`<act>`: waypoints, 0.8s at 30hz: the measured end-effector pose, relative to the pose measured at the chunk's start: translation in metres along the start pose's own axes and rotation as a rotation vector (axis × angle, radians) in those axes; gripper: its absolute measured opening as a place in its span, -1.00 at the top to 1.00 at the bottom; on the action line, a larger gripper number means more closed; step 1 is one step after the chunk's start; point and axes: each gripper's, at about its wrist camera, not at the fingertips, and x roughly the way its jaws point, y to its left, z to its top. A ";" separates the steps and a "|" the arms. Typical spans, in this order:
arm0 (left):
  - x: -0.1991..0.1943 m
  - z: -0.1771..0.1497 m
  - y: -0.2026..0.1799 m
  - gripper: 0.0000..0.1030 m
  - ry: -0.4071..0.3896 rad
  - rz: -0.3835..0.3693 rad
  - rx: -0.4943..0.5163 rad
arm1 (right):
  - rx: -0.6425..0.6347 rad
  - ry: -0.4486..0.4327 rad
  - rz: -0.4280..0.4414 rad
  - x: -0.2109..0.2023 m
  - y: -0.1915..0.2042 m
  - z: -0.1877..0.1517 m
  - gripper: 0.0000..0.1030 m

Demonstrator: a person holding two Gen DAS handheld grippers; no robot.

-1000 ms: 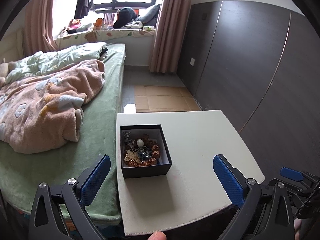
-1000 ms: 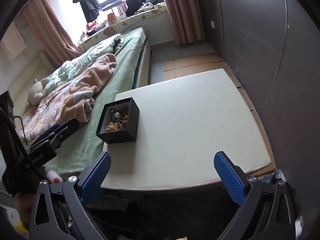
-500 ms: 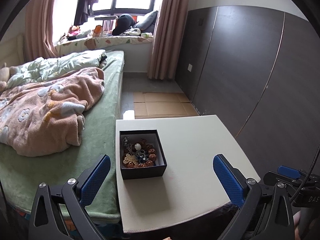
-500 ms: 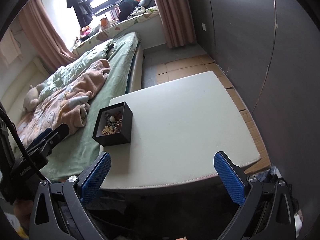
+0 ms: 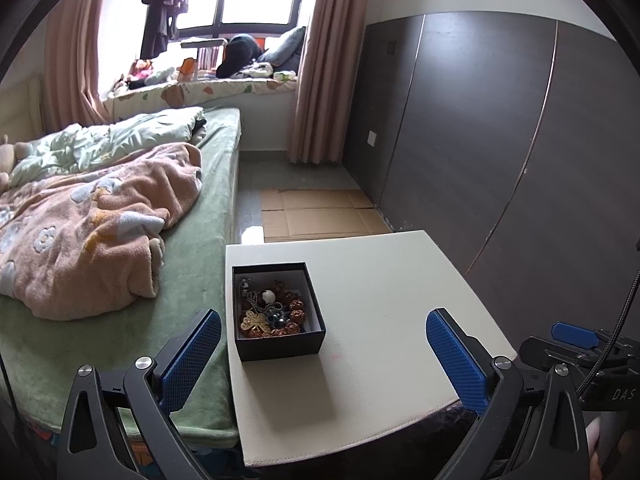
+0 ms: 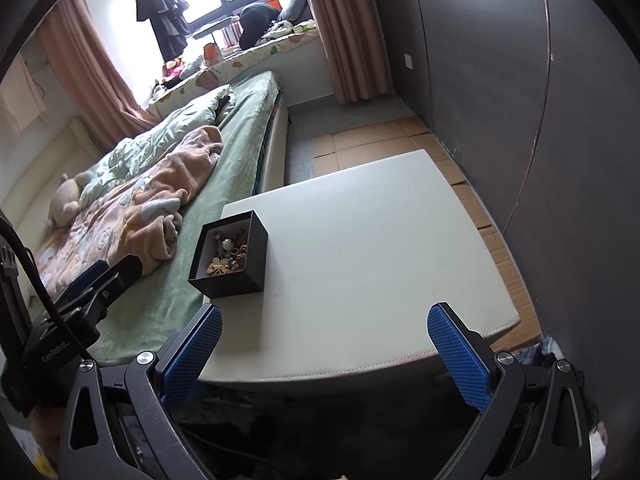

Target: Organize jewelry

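Both grippers wide and empty, jewelry all tangled in the box

The box point(image 5: 277, 311) sits at the table point(image 5: 380, 280) edge nearest the bed point(image 5: 188, 280), with the left gripper point(image 5: 323, 354) and right gripper point(image 6: 325, 350) held back off the near edge. My worry: the jewelry point(image 5: 269, 314) looks knotted, so grabbing one piece could drag the rest out, or nudge the light box off toward the bed.

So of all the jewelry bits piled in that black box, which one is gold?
The butterfly-shaped piece, lying at the front of the black box. It is flat and pale gold, while the pieces around it are reddish-brown beads, a white bead and dark metal bits.
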 end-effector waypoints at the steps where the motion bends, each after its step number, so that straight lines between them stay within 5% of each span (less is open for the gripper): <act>1: 0.000 0.000 0.000 -0.99 -0.001 0.001 0.002 | -0.002 0.001 0.000 0.001 0.001 0.000 -1.00; 24: -0.018 0.000 0.000 -0.99 0.012 0.006 -0.018 | 0.011 -0.028 -0.003 -0.003 0.005 -0.002 -1.00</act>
